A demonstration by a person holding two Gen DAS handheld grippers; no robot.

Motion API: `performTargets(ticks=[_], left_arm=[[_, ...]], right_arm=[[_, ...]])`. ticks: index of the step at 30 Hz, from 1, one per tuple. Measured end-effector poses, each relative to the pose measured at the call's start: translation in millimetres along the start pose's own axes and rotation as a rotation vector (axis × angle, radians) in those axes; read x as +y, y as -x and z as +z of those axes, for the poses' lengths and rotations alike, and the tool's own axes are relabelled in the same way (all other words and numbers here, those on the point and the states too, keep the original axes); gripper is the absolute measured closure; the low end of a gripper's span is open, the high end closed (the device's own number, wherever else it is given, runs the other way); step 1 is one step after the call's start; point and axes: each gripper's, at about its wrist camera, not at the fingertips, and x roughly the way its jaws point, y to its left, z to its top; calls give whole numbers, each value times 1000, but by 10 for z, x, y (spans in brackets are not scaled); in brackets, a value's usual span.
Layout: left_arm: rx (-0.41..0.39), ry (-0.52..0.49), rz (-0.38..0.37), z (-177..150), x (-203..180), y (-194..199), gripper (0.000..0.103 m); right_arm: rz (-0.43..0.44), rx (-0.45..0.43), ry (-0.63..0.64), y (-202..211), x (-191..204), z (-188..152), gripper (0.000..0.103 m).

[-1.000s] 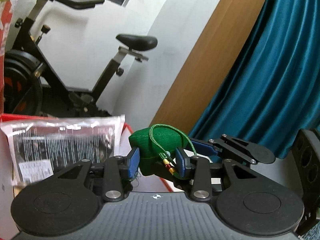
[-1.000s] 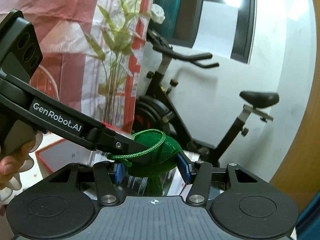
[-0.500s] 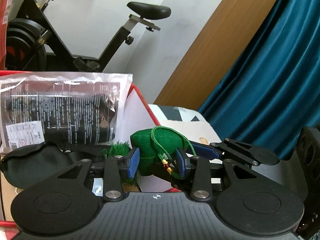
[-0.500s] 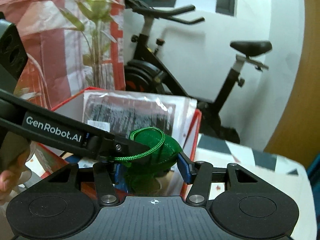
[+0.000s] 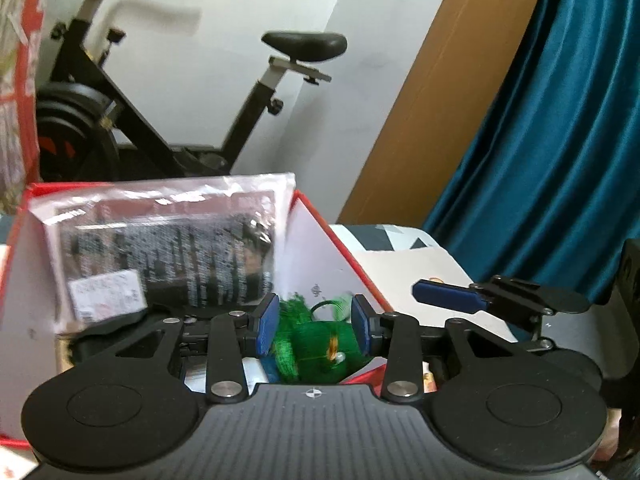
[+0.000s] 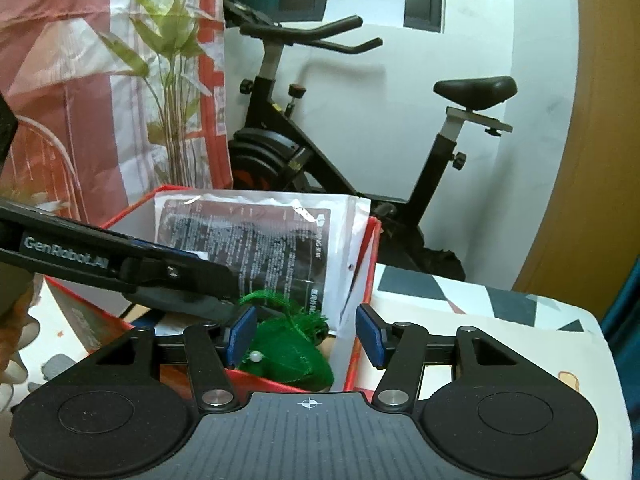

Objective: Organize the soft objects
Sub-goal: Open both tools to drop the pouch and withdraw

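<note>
The step in hand looks like lowering a soft item into its container. The left gripper [image 5: 315,322] pinches a small green pouch [image 5: 316,342] between its blue pads and holds it down inside the red box [image 5: 340,242], just ahead of the tool and in front of a printed plastic packet [image 5: 168,240] that leans on the box's far wall. That view is smeared, so the pinch is probably firm, though I cannot be sure. The right gripper [image 6: 306,332] is spread and its jaws have just been opening. From its camera the pouch sits low and towards its left pad, with the right pad well clear, so it presses on nothing. The next move likely calls for the left pads to part and let the pouch settle on the box floor. Both tools then lift straight out without snagging the cord. The pouch is woven green cloth, plump and yielding, with a green drawstring loop and small beads at the cord's ends. A green fringed tuft [image 6: 306,320] lies just beyond it.
</note>
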Motion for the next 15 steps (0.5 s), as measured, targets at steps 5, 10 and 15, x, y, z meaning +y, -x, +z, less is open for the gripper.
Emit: performTargets(ticks=[5,10,15], left_arm=[[-50,-17,40,-70,70,368,61],[-79,-4,83,-260,181,741,61],[-71,19,126,-561,310,1019,61]], right_arm=[[11,-23,-13,132,114,-81,51],[37,-31,-37,239,253,-239,52],[76,-20,-58,304,415,-469,52]])
